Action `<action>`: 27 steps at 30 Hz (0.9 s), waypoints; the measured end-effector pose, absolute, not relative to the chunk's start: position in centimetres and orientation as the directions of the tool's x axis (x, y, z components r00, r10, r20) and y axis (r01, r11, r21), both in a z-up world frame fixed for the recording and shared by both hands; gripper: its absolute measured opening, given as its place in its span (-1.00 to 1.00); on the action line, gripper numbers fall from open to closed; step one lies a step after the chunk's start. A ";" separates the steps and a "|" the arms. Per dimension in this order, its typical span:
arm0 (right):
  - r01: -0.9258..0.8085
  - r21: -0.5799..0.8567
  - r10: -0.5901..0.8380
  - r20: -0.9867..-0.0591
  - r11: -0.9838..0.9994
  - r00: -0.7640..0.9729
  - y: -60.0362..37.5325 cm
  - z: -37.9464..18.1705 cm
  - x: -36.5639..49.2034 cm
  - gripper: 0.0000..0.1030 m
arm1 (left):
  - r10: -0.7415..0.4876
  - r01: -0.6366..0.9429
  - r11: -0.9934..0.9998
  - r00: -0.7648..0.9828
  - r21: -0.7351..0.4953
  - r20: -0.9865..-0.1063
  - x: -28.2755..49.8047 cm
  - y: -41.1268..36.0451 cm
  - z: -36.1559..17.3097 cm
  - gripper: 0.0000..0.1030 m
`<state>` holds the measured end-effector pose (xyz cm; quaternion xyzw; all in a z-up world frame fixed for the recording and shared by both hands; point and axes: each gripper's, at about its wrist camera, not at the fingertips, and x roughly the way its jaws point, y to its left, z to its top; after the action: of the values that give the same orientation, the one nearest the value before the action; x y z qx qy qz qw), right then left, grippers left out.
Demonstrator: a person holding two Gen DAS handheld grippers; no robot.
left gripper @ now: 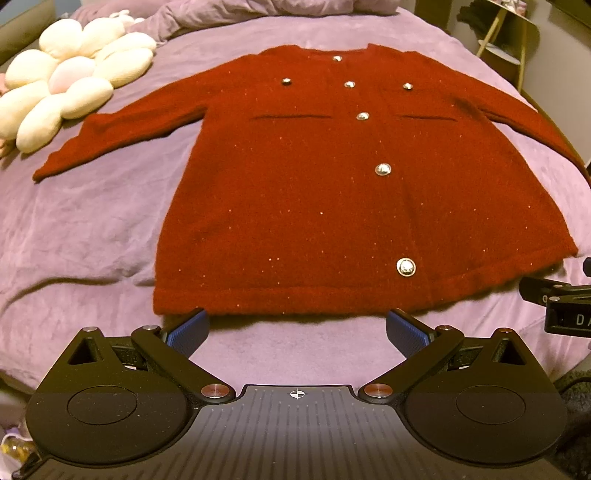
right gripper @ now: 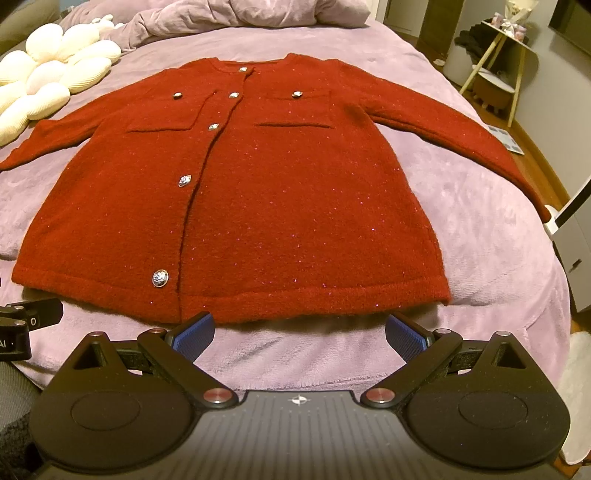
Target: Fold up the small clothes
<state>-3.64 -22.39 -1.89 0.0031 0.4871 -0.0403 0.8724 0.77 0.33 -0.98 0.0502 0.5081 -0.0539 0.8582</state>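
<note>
A small red knitted cardigan (left gripper: 295,206) with silver buttons lies flat and face up on a purple bedspread (left gripper: 81,229), both sleeves spread out sideways. The same cardigan (right gripper: 266,206) fills the right wrist view. My left gripper (left gripper: 297,328) is open just short of the hem, towards its left part, with nothing between the blue pads (left gripper: 188,332). My right gripper (right gripper: 299,330) is open too, just short of the hem's right part, its blue pads (right gripper: 402,332) empty. Each gripper's body shows at the edge of the other's view.
A cream flower-shaped cushion (left gripper: 62,81) lies at the far left of the bed, close to the left sleeve's cuff. A crumpled purple duvet (right gripper: 240,14) lies at the head. A small gold side table (right gripper: 498,62) stands on the floor to the right of the bed.
</note>
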 end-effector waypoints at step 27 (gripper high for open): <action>0.017 0.100 0.071 -0.808 0.995 0.584 -25.9 -4.4 -2.4 0.92 | -0.105 0.164 0.986 0.439 -0.035 -0.892 2.7 -0.2 -3.4 1.00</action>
<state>-2.37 -25.87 -4.36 0.0484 0.4556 0.0151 0.8887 2.70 -0.19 -3.37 0.0284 0.5235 -0.0794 0.8479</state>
